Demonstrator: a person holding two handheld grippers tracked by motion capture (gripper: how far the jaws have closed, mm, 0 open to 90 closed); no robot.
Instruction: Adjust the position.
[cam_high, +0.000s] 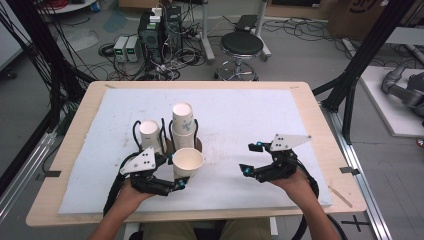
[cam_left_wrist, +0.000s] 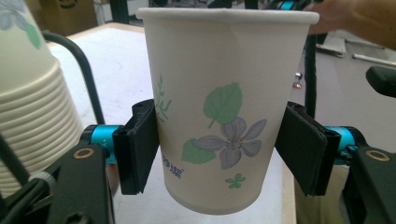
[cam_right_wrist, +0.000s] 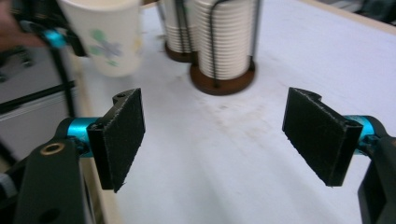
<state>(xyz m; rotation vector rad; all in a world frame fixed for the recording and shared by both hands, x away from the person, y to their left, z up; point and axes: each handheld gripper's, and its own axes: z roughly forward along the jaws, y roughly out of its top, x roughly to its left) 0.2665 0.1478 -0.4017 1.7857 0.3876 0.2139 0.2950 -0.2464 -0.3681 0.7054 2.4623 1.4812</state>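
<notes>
White foam mat (cam_high: 260, 120) covers a wooden table (cam_high: 320, 165) in a lab w/ a black stool (cam_high: 242, 46) and computer gear on the floor behind. Left gripper (cam_high: 181, 184) sits at the near-left of the mat and holds a single paper cup (cam_high: 188, 162) upright, mouth up, just in front of the cup racks. In the left gripper view the cup (cam_left_wrist: 224, 107), white w/ green leaves and a pale purple flower, stands between the two black pads (cam_left_wrist: 140, 149); both pads press its sides, so the tongs are clamped on it, and the cup's base hangs clear above the mat. Two wire holders w/ stacked cups stand behind it: the taller stack (cam_high: 183, 120) towards mid-table, the shorter stack (cam_high: 150, 134) to its left, both mouth-down by the look of it. Held cup is near the tall stack; can't tell if they touch. Right gripper (cam_high: 251, 158) hovers over bare mat at the near-right, well apart from the cup, tongs spread wide w/ nothing between them. Right gripper view: its pads (cam_right_wrist: 123, 135) frame empty mat, w/ the round brown base (cam_right_wrist: 222, 81) of the holder and the held cup (cam_right_wrist: 105, 35) farther off, slightly blurred.
</notes>
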